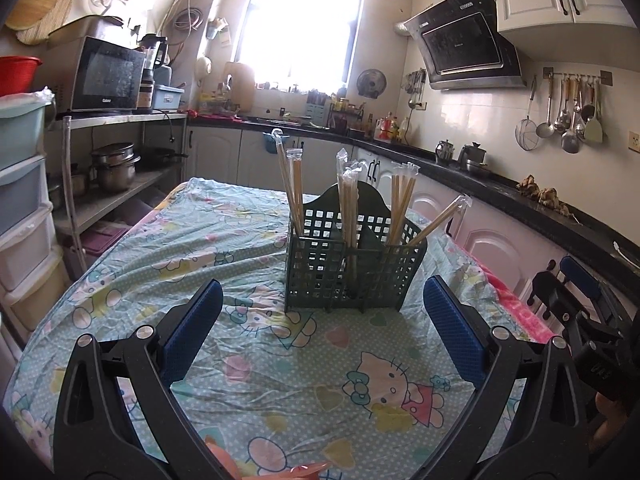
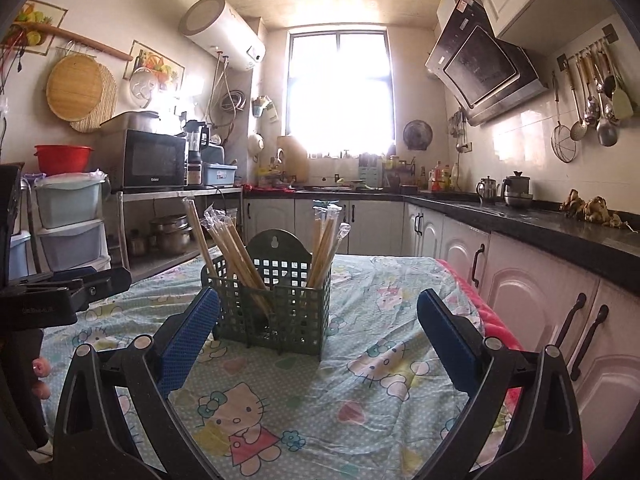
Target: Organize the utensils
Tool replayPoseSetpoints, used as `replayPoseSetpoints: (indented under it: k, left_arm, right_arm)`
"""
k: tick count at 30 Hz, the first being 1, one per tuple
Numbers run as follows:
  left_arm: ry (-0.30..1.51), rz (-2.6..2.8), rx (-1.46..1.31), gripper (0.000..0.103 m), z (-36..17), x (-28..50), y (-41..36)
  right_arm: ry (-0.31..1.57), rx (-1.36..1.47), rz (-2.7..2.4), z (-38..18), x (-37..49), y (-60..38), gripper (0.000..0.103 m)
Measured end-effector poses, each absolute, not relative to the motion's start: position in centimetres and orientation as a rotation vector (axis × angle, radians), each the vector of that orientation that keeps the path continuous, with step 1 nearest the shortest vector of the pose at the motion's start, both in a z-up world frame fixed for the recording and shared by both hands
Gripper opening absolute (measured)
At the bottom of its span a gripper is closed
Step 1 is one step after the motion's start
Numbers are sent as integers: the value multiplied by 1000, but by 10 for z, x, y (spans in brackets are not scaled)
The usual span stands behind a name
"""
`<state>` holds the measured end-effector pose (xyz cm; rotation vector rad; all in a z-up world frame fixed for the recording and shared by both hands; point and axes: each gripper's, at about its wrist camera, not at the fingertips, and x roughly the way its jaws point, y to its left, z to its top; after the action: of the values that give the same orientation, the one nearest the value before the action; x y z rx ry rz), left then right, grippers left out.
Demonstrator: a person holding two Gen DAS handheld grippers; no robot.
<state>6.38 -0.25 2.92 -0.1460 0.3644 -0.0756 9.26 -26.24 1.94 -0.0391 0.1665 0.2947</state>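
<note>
A dark green mesh utensil holder (image 1: 352,264) stands upright on the table; it also shows in the right wrist view (image 2: 272,308). Several pairs of wrapped wooden chopsticks (image 1: 400,204) stand in its compartments, also seen in the right wrist view (image 2: 236,256). My left gripper (image 1: 322,304) is open and empty, just short of the holder. My right gripper (image 2: 318,312) is open and empty, also facing the holder from close by. The right gripper's body shows at the right edge of the left wrist view (image 1: 576,312).
The table carries a cartoon-cat cloth (image 1: 248,360) with a pink blanket edge on the right (image 2: 492,320). A black counter with white cabinets (image 2: 540,272) runs along the right. A shelf with a microwave (image 1: 108,76) and plastic drawers (image 1: 24,200) stand left.
</note>
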Motion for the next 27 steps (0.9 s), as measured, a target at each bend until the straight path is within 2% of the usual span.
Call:
replayPoseSetpoints:
  k: [27]
  left_arm:
    - [359, -81, -154, 92, 31, 62, -1]
  right_arm:
    - [172, -45, 297, 18, 93, -260, 97]
